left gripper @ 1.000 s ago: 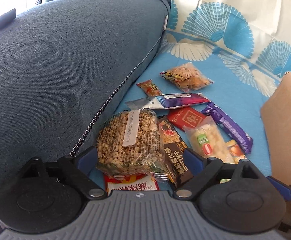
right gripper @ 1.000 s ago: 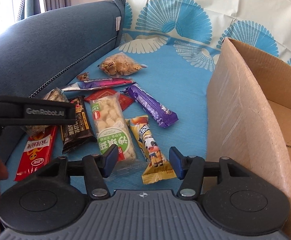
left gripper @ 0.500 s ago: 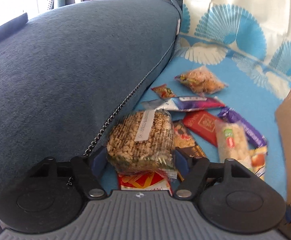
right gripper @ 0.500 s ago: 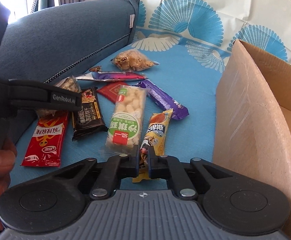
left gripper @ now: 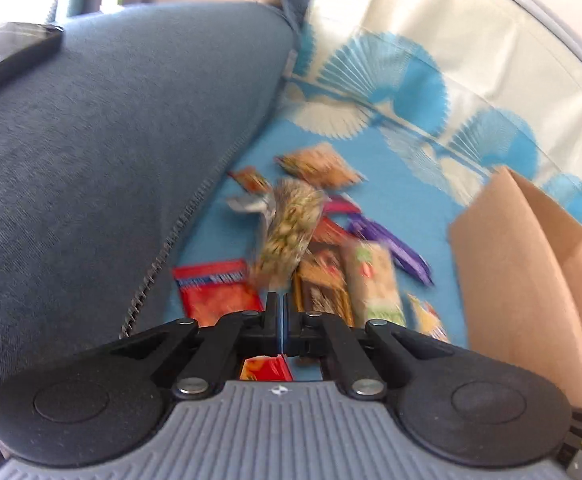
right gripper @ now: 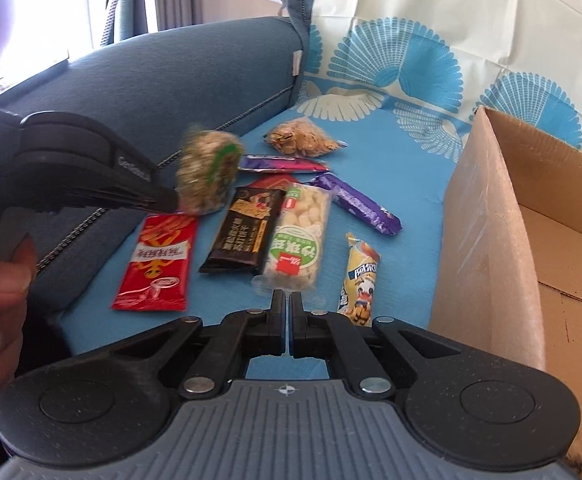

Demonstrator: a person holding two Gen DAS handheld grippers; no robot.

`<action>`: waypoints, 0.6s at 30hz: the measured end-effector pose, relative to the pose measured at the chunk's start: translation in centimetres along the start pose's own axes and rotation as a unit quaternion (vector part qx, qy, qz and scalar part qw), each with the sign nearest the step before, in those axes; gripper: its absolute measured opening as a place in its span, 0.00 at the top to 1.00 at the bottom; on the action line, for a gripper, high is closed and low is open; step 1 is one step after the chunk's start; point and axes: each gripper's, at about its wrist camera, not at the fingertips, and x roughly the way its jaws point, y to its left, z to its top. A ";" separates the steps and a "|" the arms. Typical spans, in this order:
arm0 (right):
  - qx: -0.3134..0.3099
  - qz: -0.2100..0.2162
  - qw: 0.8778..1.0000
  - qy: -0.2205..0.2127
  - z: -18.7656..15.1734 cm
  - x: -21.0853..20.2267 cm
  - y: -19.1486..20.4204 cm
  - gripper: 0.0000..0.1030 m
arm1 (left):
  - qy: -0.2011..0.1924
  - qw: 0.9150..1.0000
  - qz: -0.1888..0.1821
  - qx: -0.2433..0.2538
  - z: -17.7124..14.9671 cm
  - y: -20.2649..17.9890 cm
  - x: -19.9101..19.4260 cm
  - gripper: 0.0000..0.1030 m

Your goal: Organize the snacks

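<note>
My left gripper [left gripper: 281, 300] is shut on the edge of a clear packet of puffed grain snack [left gripper: 291, 232] and holds it lifted above the other snacks; the packet is blurred. In the right wrist view the left gripper [right gripper: 167, 200] and the packet [right gripper: 209, 174] hang over the pile at left. My right gripper [right gripper: 285, 300] is shut and empty, just short of a packet of white puffs [right gripper: 299, 240]. A red packet [right gripper: 157, 260], a dark bar [right gripper: 247, 232], a purple bar [right gripper: 357, 206] and a yellow stick [right gripper: 361, 276] lie on the blue cloth [right gripper: 403, 168].
An open cardboard box [right gripper: 491, 240] stands at the right, also in the left wrist view [left gripper: 511, 280]. A blue sofa armrest [left gripper: 91, 140] rises at the left. A bag of crackers [right gripper: 303, 142] and a purple-silver bar [right gripper: 283, 164] lie farther back.
My left gripper closed on the grain packet and lifted it off the red packet. My right gripper shut empty and drew back and upward from the snacks.
</note>
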 end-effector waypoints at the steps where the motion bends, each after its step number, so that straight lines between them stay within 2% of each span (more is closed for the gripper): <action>1: -0.003 0.004 1.000 0.000 0.0 -0.5 0.1 1.00 | 0.005 1.000 -0.014 0.005 0.1 0.2 -0.4 1.00; 3: -0.006 0.010 1.000 -0.001 -0.2 -1.6 0.2 1.00 | 0.001 0.999 -0.031 0.014 -0.1 0.4 -1.3 1.00; 5: 0.000 0.016 1.000 -0.004 -0.5 -2.7 0.1 1.00 | -0.009 0.999 -0.028 0.023 -0.3 0.5 -2.1 0.99; 7: 0.006 0.020 1.000 -0.009 -1.1 -3.5 0.0 1.00 | -0.014 0.999 -0.028 0.016 -0.5 0.8 -2.4 0.94; 9: 0.011 0.019 1.000 -0.013 -2.3 -4.0 0.0 1.00 | -0.022 0.999 -0.023 0.008 -0.5 1.0 -2.5 0.80; 10: 0.012 0.018 1.000 -0.013 -2.7 -4.1 0.0 1.00 | -0.026 0.999 -0.020 0.006 -0.3 1.0 -2.4 0.76; 12: 0.006 0.012 1.000 -0.023 -3.0 -3.9 0.2 0.99 | -0.030 1.000 -0.009 0.005 -0.3 0.7 -2.2 0.55; 13: 0.000 0.005 0.999 -0.036 -3.0 -3.8 0.3 0.97 | -0.029 1.000 -0.003 0.007 -0.2 0.5 -2.0 0.52; 15: -0.009 -0.011 0.999 -0.051 -3.0 -3.2 0.3 0.83 | -0.023 1.000 -0.001 0.015 0.2 0.4 -1.5 0.49; 16: -0.007 -0.020 0.998 -0.052 -2.8 -2.8 0.3 0.72 | -0.019 1.000 -0.001 0.019 0.3 0.4 -1.1 0.47; 17: -0.001 -0.029 0.998 -0.056 -2.6 -2.4 0.2 0.60 | -0.015 1.000 -0.003 0.021 0.4 0.3 -0.7 0.39; 18: 0.002 -0.038 0.997 -0.063 -2.4 -2.1 0.1 0.55 | -0.012 1.000 -0.009 0.022 0.5 0.3 -0.3 0.30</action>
